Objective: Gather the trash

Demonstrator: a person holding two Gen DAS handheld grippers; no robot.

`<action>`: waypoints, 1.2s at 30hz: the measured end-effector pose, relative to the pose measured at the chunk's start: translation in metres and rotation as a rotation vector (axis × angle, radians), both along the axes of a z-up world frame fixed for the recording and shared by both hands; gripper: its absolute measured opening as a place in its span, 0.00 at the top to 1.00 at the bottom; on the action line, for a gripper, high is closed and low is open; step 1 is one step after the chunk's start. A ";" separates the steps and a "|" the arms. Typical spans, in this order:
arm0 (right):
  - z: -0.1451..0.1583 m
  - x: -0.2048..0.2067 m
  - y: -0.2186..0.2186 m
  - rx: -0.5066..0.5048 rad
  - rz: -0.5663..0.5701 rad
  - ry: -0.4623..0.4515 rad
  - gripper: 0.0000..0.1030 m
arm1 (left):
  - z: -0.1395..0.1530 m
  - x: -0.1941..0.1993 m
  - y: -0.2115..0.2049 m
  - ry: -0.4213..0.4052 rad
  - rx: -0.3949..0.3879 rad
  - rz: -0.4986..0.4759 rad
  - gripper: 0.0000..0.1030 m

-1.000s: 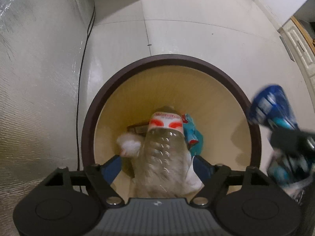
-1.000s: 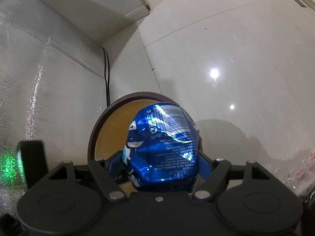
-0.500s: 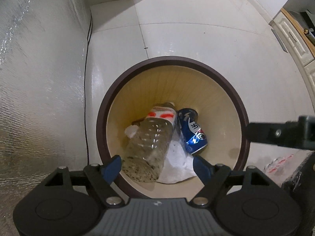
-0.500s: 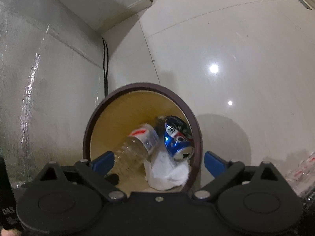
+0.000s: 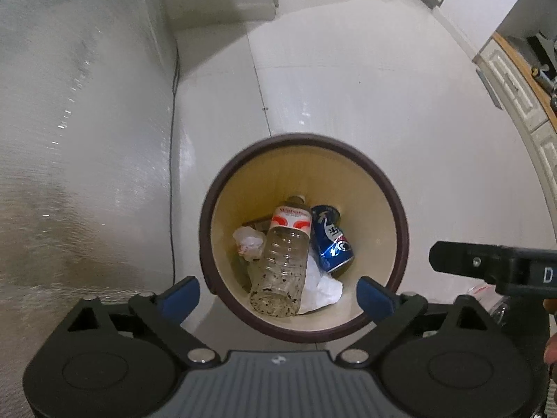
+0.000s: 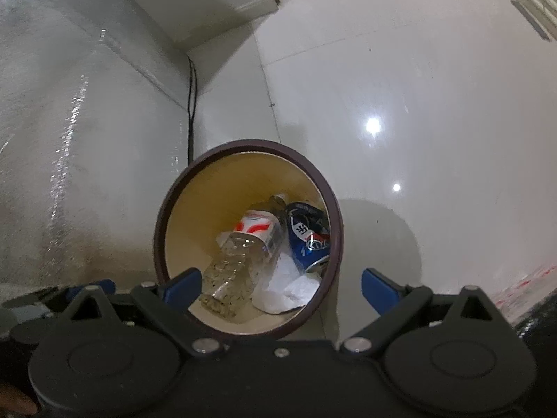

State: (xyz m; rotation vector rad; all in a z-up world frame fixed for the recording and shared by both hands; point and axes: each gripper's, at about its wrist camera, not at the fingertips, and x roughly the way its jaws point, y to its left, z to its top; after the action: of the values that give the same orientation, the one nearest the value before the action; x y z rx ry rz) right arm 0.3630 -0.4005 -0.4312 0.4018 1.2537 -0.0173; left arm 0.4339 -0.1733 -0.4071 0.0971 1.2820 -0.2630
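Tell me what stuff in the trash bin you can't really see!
- Dark thing at the bottom, left wrist view: hidden behind the plastic bottle; unidentifiable.
- White tissue, right wrist view: partly under the bottle and the blue can.
- Red-and-white wrapper on the floor, right wrist view: cut off by the edge, blurred.
- Bin near rim, both views: hidden by the gripper bodies.

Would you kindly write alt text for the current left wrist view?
A round brown-rimmed bin on a pale tiled floor holds a clear plastic bottle, a blue can and crumpled white paper. The left tongs hang open and empty above it, with part of the right tongs at the right edge.
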 end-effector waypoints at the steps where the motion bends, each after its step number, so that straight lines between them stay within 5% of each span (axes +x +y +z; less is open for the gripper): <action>1: 0.008 -0.003 0.000 -0.004 0.005 -0.009 0.03 | 0.008 -0.003 0.001 -0.010 0.000 0.005 0.03; 14: 0.105 -0.053 0.004 -0.088 0.046 -0.155 0.00 | 0.108 -0.065 0.016 -0.170 -0.008 0.055 0.00; 36: 0.296 -0.207 0.020 -0.186 0.038 -0.509 0.00 | 0.307 -0.224 0.040 -0.528 -0.106 0.050 0.00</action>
State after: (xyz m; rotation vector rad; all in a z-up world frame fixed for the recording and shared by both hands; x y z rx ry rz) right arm 0.1564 -0.3804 -0.1357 0.2012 0.7487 0.0008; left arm 0.2097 -0.1329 -0.1003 0.0395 0.7441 -0.2410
